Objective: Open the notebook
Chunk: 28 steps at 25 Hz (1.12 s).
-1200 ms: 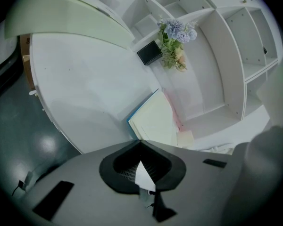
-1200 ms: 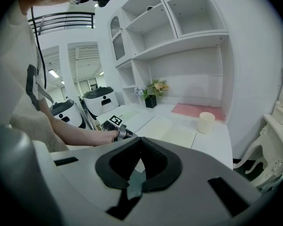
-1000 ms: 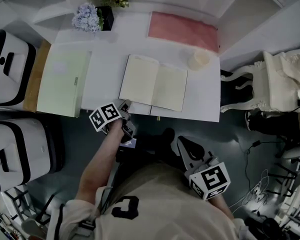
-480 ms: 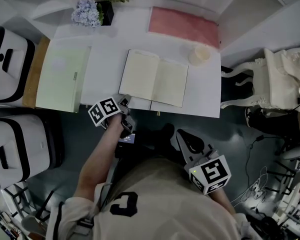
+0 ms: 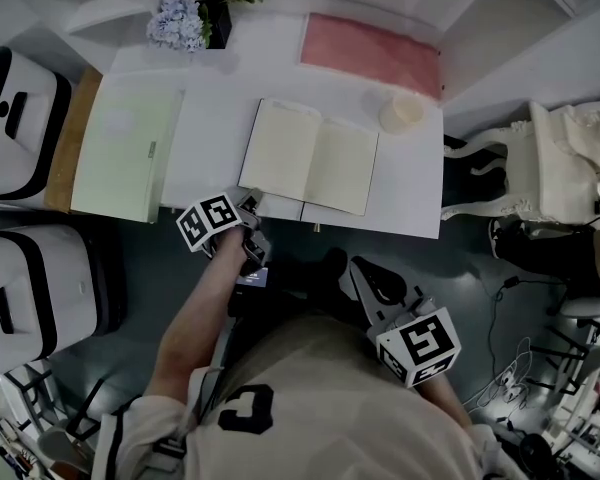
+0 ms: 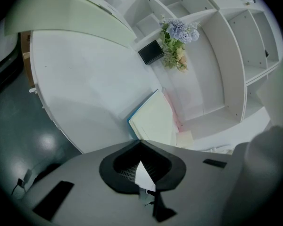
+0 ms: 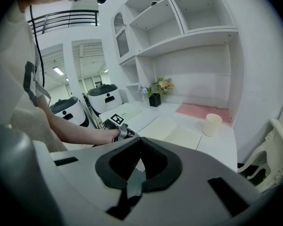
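The notebook lies open and flat on the white surface, both cream pages blank and facing up. Its spine runs away from the person, and its near edge sits close to the front edge of the surface. In the left gripper view a thin dark blue cover edge shows under the left page.

The left claw has its jaws together. In the head view it rests at the front edge of the surface, just beside the notebook's near left corner; whether it touches the notebook cannot be told. The right claw also has its tips meeting. It is held back off the surface, close to the person's body and well apart from the notebook.

A closed pale green book lies left of the notebook, near the surface's left end. A cream cup stands upright behind the notebook's right page, with a pink mat beyond it. At the back left are lilac flowers beside a black vase. A white carved chair stands to the right of the surface, and two white and black machines to its left.
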Motion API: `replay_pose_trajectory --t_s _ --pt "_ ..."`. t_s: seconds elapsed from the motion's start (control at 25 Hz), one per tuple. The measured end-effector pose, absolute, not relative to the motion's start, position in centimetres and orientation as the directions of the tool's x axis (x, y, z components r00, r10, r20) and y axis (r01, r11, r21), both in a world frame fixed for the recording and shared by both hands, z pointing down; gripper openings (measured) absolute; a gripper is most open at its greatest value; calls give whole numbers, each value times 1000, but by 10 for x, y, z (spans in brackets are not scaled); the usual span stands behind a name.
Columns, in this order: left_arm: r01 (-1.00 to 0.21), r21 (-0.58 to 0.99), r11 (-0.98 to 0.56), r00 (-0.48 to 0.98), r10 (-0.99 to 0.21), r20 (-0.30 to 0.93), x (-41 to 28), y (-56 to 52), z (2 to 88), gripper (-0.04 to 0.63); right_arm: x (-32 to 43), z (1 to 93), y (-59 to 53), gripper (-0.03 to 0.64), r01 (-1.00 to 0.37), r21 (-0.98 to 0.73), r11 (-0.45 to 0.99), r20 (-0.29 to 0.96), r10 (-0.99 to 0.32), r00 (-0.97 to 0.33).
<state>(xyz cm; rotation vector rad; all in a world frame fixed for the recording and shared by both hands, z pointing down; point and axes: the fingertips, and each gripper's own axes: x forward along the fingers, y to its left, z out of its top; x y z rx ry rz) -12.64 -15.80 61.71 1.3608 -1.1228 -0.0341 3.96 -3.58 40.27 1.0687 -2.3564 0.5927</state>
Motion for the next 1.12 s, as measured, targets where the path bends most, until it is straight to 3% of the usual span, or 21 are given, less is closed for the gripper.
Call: replay_pose_trajectory --t_s 1.12 --pt "-584 727 361 461 -590 663 -128 -157 621 14 55 411 -61 21 -693 -243 679 543 -497 -677"
